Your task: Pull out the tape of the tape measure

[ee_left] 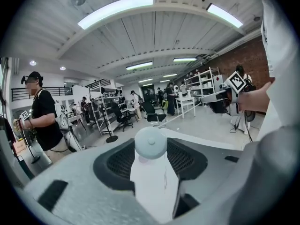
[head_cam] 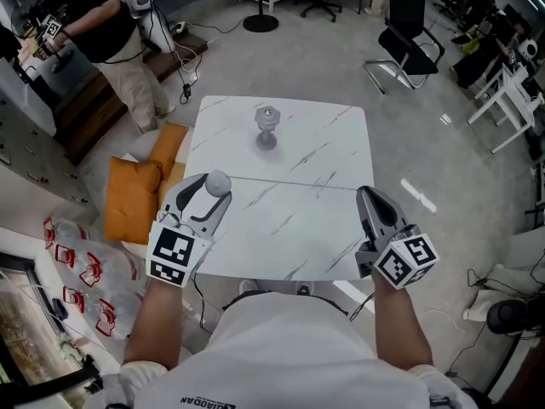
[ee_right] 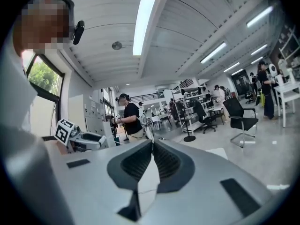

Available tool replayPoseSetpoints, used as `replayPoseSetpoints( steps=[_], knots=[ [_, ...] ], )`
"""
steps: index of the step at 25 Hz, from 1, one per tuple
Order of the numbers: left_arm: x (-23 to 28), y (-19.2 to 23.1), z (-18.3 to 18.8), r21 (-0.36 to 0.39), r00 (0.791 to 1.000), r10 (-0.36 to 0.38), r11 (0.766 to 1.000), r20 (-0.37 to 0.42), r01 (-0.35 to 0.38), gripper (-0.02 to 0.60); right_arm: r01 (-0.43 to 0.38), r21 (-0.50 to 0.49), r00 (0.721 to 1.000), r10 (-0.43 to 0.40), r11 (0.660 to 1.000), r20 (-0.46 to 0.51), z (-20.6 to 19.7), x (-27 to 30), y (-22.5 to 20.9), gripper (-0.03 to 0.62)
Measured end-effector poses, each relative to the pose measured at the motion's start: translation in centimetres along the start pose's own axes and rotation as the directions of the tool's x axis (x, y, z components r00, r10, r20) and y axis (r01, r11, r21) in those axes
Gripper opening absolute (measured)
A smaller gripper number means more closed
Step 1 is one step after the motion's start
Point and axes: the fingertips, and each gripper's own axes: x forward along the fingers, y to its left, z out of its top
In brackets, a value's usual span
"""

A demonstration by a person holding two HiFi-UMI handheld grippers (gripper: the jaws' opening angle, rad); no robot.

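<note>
A small round pale grey tape measure (head_cam: pixel 219 181) sits between the tips of my left gripper (head_cam: pixel 216 187), over the left side of the white marble table (head_cam: pixel 315 228). In the left gripper view the round case (ee_left: pixel 150 142) fills the gap between the jaws of the left gripper (ee_left: pixel 150 149), which hold it by its sides. No tape is visible coming out of it. My right gripper (head_cam: pixel 367 194) hovers over the table's right edge. Its jaws meet at the tips (ee_right: pixel 152 143) with nothing between them.
A small grey goblet-shaped object (head_cam: pixel 266 127) stands at the far middle of the table. Orange cushions (head_cam: pixel 136 186) and plastic bags (head_cam: pixel 81 267) lie on the floor to the left. Office chairs (head_cam: pixel 404 49) stand at the far right, and a person (head_cam: pixel 111 32) stands at the far left.
</note>
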Motion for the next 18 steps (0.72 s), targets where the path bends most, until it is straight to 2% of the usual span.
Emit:
replayPoseSetpoints(
  steps=[3, 9, 13, 18],
  knots=[
    [0.1, 0.1, -0.2, 0.021, 1.0, 0.012, 1.0, -0.011, -0.012, 0.222, 0.007, -0.043, 1.0, -0.007, 0.999, -0.005, 0.0, 0.0, 0.2, 0.02],
    [0.3, 0.4, -0.1, 0.009, 1.0, 0.018, 1.0, -0.009, -0.018, 0.222, 0.028, -0.054, 1.0, -0.029, 0.998, -0.007, 0.3, -0.1, -0.6, 0.02],
    [-0.3, 1.8, -0.8, -0.048, 0.999, 0.039, 0.998, -0.014, -0.039, 0.222, 0.077, 0.0, 0.997, -0.077, 0.997, 0.003, 0.5, -0.9, -2.8, 0.019],
    [-0.2, 1.5, -0.8, -0.04, 0.999, 0.039, 0.998, -0.012, -0.039, 0.222, 0.087, 0.004, 0.996, -0.087, 0.996, 0.0, 0.3, -1.2, -3.2, 0.02]
  ],
)
